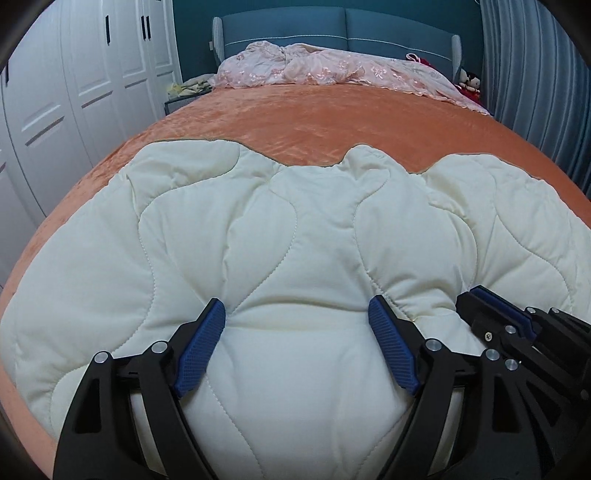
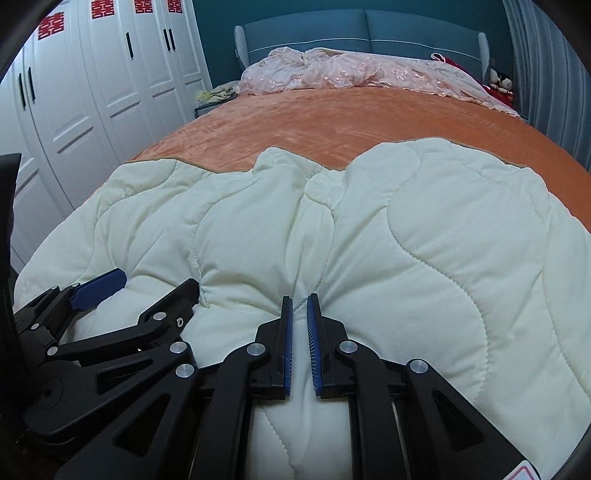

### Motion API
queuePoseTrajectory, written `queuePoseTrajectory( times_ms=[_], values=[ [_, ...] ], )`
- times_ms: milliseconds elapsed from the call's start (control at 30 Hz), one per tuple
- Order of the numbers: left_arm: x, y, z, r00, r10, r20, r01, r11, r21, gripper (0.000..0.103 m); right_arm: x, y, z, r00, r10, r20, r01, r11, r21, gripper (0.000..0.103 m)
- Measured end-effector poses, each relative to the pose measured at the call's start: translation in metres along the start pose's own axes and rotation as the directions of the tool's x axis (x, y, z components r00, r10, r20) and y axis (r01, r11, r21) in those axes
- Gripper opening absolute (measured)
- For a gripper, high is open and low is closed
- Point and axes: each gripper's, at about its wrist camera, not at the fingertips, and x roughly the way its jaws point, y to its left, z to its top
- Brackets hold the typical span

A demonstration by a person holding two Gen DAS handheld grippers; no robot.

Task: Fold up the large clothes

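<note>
A cream quilted comforter (image 1: 314,229) lies bunched across the near end of an orange bed (image 1: 295,114); it also fills the right wrist view (image 2: 406,236). My left gripper (image 1: 297,314) is open, its blue pads spread wide over the comforter's near edge. My right gripper (image 2: 300,306) is shut on a ridge of the comforter, pads nearly together. The right gripper shows at the left view's right edge (image 1: 517,325). The left gripper shows at the right view's left (image 2: 147,291).
A pink floral blanket (image 1: 332,70) is heaped at the teal headboard (image 1: 332,29). White wardrobes (image 1: 74,92) stand on the left. Grey curtains (image 1: 535,74) hang on the right. Soft toys (image 1: 469,81) sit at the far right corner.
</note>
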Motion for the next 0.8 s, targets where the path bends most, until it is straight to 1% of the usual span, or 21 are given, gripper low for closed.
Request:
queuePoseTrajectory(
  times_ms=[133,300,400,467,533,667,800],
  values=[
    [0.002,-0.002,-0.005,0.999,0.021,0.024,-0.021,1.0,0.01,0.077,0.005,-0.005,-0.003,1.0,0.01,0.012,-0.01,1.0,0.007,0.011],
    [0.005,-0.004,-0.006,0.999,0.033,0.021,-0.033,0.999,0.016,0.077,0.005,-0.004,-0.004,1.0,0.004,0.003,-0.004,1.0,0.005,0.01],
    [0.003,-0.006,-0.006,0.999,0.033,0.01,-0.033,0.999,0.018,0.077,0.002,0.0,0.001,1.0,-0.017,-0.025,0.017,1.0,-0.003,0.01],
    [-0.002,-0.007,-0.006,0.999,0.033,-0.012,-0.033,0.999,0.027,0.077,-0.006,0.004,-0.001,0.998,-0.027,-0.055,0.027,1.0,-0.001,0.01],
    [-0.016,-0.005,-0.012,0.999,0.017,-0.029,-0.016,0.999,0.032,0.077,-0.022,0.006,-0.011,0.996,-0.007,-0.084,0.009,1.0,0.022,0.01],
    [-0.05,-0.002,-0.038,0.999,-0.026,-0.042,0.027,0.999,0.022,0.077,-0.053,0.006,-0.04,0.991,0.05,-0.127,-0.041,0.997,0.07,0.009],
    [-0.071,-0.005,-0.059,0.999,-0.012,-0.052,0.014,0.999,0.035,0.077,-0.069,0.006,-0.065,0.983,0.072,-0.17,-0.055,0.993,0.1,0.007]
  ],
)
